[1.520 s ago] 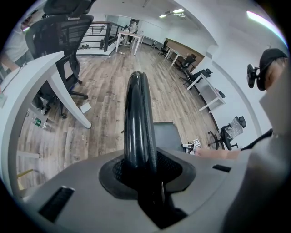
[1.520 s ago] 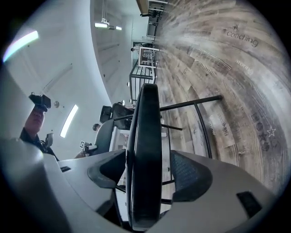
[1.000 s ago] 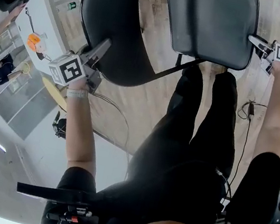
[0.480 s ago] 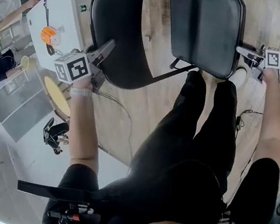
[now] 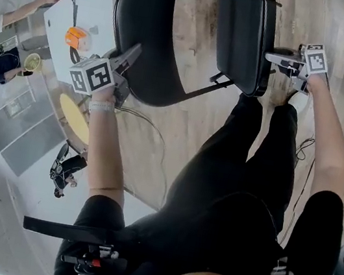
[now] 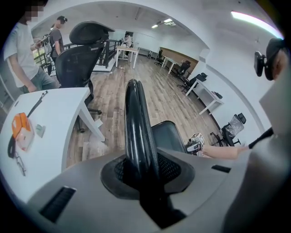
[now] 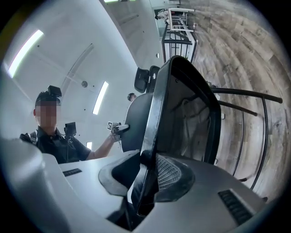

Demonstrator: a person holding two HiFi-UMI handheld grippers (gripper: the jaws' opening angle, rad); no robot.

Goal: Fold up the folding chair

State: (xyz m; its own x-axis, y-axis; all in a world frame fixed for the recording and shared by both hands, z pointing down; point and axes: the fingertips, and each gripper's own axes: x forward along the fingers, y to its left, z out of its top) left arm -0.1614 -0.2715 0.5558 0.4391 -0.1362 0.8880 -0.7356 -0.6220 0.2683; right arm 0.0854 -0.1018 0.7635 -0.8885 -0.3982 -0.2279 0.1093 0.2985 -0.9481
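the seat (image 5: 243, 34) has tipped up nearly on edge. left claw (image 5: 133, 53) clamps the backrest (image 5: 147, 37) rim; right claw (image 5: 270, 54) is closing on the seat edge. stiff, likely heavy: grip rims.

The folding chair (image 5: 242, 40) hides its legs behind its seat; 1 onlooker (image 6: 20, 59) is cut off at left.

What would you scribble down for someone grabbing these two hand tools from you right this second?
Left gripper: shut on the rim of the backrest.
Right gripper: jaws closing on the edge of the seat, which sits between them.
Done: seat is tipped up, nearly upright.
Left: a strip of floor shows between seat and backrest; probably press the seat in until the two lie flat together.
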